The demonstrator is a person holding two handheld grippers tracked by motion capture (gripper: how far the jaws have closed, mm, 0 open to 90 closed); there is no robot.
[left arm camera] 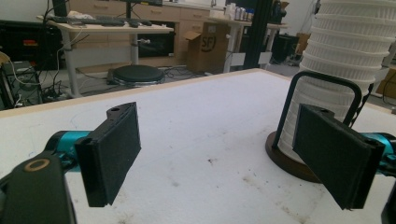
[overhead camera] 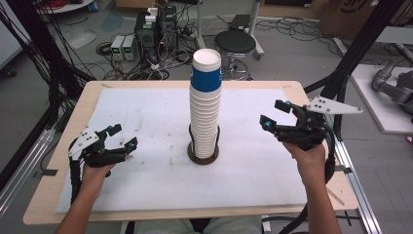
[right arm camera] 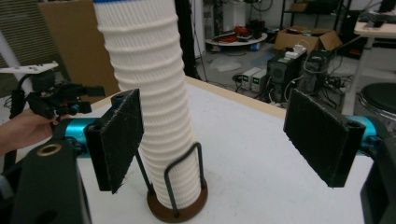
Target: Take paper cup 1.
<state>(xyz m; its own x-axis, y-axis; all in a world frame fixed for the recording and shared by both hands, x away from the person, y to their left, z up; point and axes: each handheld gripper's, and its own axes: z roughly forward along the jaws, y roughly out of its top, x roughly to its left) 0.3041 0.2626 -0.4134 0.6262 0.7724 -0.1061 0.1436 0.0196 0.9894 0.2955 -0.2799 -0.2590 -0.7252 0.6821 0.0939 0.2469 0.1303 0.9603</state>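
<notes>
A tall stack of white ribbed paper cups (overhead camera: 204, 112) with a blue-banded cup on top stands in a dark round holder (overhead camera: 203, 155) with black wire uprights at the table's middle. My left gripper (overhead camera: 123, 136) rests open at the left, well clear of the stack. My right gripper (overhead camera: 278, 114) hovers open at the right, raised off the table. In the left gripper view the stack (left arm camera: 345, 60) rises behind the right jaw. From the right gripper view, the stack (right arm camera: 154, 107) stands just behind the left jaw, with the holder (right arm camera: 177, 207) below and the left gripper (right arm camera: 86, 100) beyond.
A white mat (overhead camera: 146, 122) covers the wooden table (overhead camera: 87, 92). Behind the table are a black stool (overhead camera: 235, 43), power supplies and cables (overhead camera: 146, 44) on the floor. A metal rail (overhead camera: 358, 195) runs along the right edge.
</notes>
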